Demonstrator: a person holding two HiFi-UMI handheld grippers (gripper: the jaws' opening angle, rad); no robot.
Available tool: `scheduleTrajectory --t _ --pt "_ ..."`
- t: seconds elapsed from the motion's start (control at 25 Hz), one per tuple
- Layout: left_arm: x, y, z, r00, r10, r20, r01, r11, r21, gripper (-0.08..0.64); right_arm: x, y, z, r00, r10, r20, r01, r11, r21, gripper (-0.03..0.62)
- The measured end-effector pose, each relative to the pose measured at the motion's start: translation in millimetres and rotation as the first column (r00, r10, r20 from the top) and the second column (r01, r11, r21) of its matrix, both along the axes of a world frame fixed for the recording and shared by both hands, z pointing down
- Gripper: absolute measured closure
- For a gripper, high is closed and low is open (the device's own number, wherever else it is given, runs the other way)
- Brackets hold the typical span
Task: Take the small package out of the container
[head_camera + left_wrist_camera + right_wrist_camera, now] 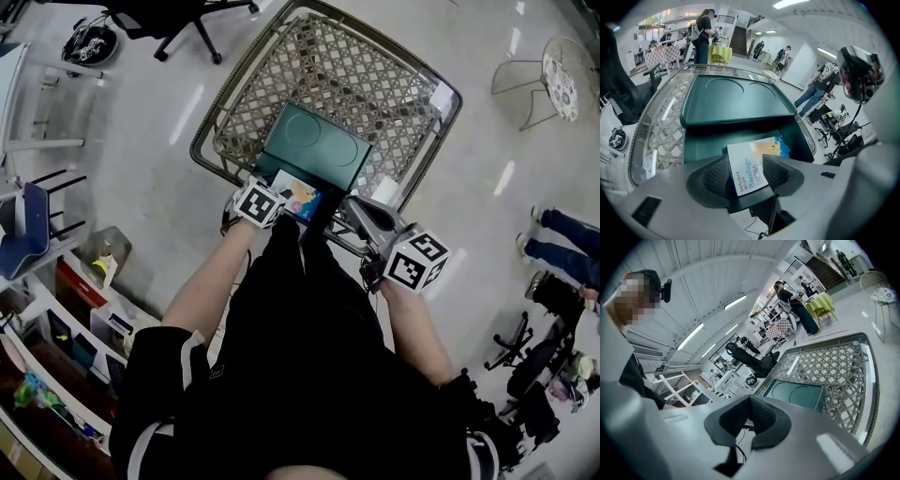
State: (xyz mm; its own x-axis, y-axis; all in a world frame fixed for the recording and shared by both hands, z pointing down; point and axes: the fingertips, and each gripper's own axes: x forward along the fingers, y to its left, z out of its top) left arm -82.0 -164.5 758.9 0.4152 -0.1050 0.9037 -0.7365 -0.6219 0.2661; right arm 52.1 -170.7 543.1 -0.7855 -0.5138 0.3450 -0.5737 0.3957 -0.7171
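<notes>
Left gripper (pixel 746 163) fingers apart, right gripper (pixel 750 401) fingers pressed together

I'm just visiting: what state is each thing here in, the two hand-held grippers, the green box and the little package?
green container: open at the near end, sitting in the wire cart.
small package: lying inside the green container, not taken out yet.
left hand-held gripper: open, jaws either side of the small package.
right hand-held gripper: shut, empty.
</notes>
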Motion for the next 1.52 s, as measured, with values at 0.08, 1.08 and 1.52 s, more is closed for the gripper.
scheduleTrajectory --t 0.08,1.08,1.52 --pt "0 -1 2 1.0 0.012 0.027 -0.011 1.0 -0.016 0.351 2 1 2 1.0 0.007 0.003 -0.007 1.0 -0.004 0.581" --pt "50 20 -11 0.992 0.123 -0.013 -0.123 0.992 -0.013 0.373 5 20 -7 1.0 0.016 0.0 -0.016 1.0 0.017 0.581" --pt "14 9 12 0.983 0.175 0.058 -0.167 0.977 -0.133 0.36 7 30 1 1.0 0.012 -0.019 -0.012 1.0 -0.011 0.581"
